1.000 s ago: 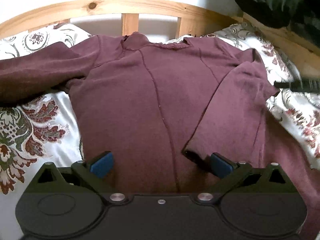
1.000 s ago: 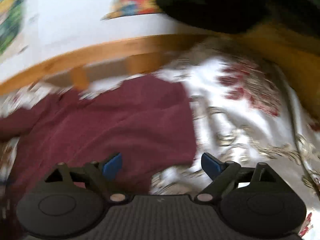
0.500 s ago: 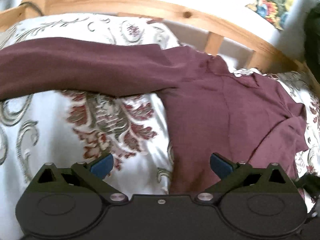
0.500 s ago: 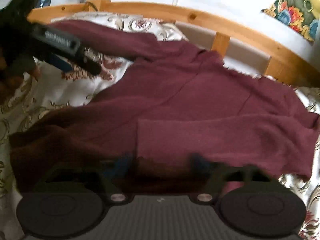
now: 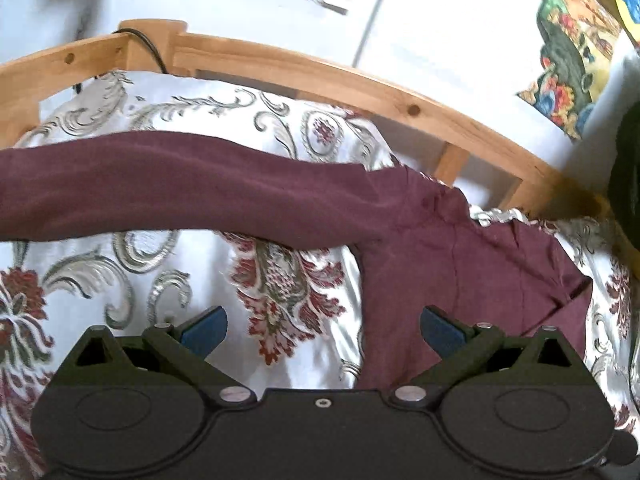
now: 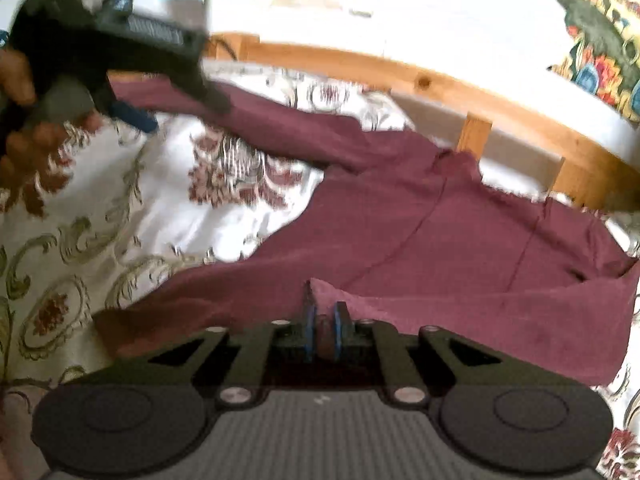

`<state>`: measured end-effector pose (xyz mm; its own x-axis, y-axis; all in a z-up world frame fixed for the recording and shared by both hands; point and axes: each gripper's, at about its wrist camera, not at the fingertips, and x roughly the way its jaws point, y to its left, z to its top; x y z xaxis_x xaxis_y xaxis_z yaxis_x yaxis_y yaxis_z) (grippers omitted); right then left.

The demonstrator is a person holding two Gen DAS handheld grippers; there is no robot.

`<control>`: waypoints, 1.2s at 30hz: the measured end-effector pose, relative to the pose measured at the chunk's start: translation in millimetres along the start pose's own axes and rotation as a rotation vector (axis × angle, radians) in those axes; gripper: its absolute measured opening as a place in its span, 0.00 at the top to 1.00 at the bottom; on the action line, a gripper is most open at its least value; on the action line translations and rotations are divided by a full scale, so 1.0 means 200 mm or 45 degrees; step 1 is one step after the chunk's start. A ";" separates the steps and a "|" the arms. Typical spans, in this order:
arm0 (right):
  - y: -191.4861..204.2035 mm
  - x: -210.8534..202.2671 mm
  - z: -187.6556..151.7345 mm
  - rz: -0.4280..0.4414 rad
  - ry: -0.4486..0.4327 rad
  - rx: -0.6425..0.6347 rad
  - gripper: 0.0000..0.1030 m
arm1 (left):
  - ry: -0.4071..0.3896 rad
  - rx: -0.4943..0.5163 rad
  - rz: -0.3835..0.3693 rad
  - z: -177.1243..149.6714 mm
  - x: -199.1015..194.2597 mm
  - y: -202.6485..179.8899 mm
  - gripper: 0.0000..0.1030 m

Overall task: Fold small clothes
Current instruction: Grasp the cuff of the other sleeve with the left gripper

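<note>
A maroon long-sleeved top [image 5: 460, 264] lies on a white floral bedspread [image 5: 120, 272]. Its one sleeve [image 5: 180, 192] stretches out to the left; the other sleeve is folded across the body [image 6: 500, 320]. My left gripper [image 5: 322, 326] is open and empty, above the bedspread beside the top's left side edge. It also shows in the right wrist view [image 6: 152, 92], near the outstretched sleeve. My right gripper [image 6: 322, 320] is shut on the cuff of the folded sleeve [image 6: 322, 296], low over the top's body.
A wooden bed rail [image 5: 320, 76] curves behind the bedspread, with a white wall and colourful pictures [image 5: 572, 48] behind it. A black cable [image 5: 148, 48] hangs over the rail at the left. A dark object [image 5: 628, 176] sits at the far right.
My right gripper has shut on the folded sleeve's cuff. My left gripper has swung left from over the top's body to the bedspread beside it, still open.
</note>
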<state>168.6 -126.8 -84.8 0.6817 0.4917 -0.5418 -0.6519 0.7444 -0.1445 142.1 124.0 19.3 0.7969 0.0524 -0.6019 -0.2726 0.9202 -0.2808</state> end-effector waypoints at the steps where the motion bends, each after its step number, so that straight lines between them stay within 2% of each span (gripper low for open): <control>1: 0.00 0.01 -0.01 0.005 0.019 0.023 0.73 | -0.009 0.004 0.011 0.01 0.00 0.01 0.01; 2: -0.01 0.02 -0.01 0.008 0.022 0.044 0.58 | -0.023 0.011 0.024 0.03 -0.01 0.02 0.01; 3: -0.02 0.01 -0.01 0.009 0.011 0.067 0.48 | -0.038 0.023 0.043 0.04 -0.01 0.03 0.01; 4: -0.03 -0.01 -0.02 0.012 -0.008 0.085 0.34 | -0.056 0.036 0.075 0.06 -0.01 0.05 0.01; 5: -0.04 -0.03 -0.02 0.024 -0.035 0.107 0.24 | -0.070 0.045 0.111 0.07 -0.01 0.07 0.01; 8: -0.07 -0.04 -0.02 0.052 -0.082 0.161 0.10 | -0.143 0.058 0.248 0.14 -0.04 0.14 0.01; 12: -0.11 -0.06 -0.04 0.052 -0.113 0.230 0.03 | -0.233 0.019 0.477 0.24 -0.09 0.31 0.01; 15: -0.14 -0.06 -0.06 0.060 -0.109 0.299 0.01 | -0.241 -0.142 0.620 0.28 -0.12 0.47 0.01; 18: -0.15 -0.06 -0.08 0.044 -0.094 0.368 0.01 | -0.227 -0.293 0.679 0.28 -0.12 0.59 0.01; 20: -0.16 -0.06 -0.10 0.052 -0.093 0.412 0.01 | -0.233 -0.332 0.732 0.28 -0.11 0.63 0.01; 23: -0.17 -0.06 -0.12 0.058 -0.096 0.451 0.00 | -0.199 -0.361 0.731 0.27 -0.07 0.67 0.01; 28: -0.19 -0.04 -0.15 0.052 -0.069 0.544 0.00 | -0.314 -0.412 0.747 0.21 -0.08 0.67 0.05; 31: -0.21 -0.01 -0.19 0.031 -0.030 0.634 0.00 | -0.409 -0.452 0.719 0.18 -0.13 0.67 0.27; 33: -0.24 -0.01 -0.22 0.023 -0.011 0.699 0.00 | -0.451 -0.483 0.707 0.18 -0.14 0.69 0.53; 36: -0.26 -0.01 -0.26 0.004 0.006 0.765 0.00 | -0.474 -0.535 0.711 0.17 -0.15 0.72 0.70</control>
<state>184.9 -189.9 -119.6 0.6774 0.4935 -0.5455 -0.3510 0.8685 0.3500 97.2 267.4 22.4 0.5901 0.6576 -0.4684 -0.8069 0.5000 -0.3146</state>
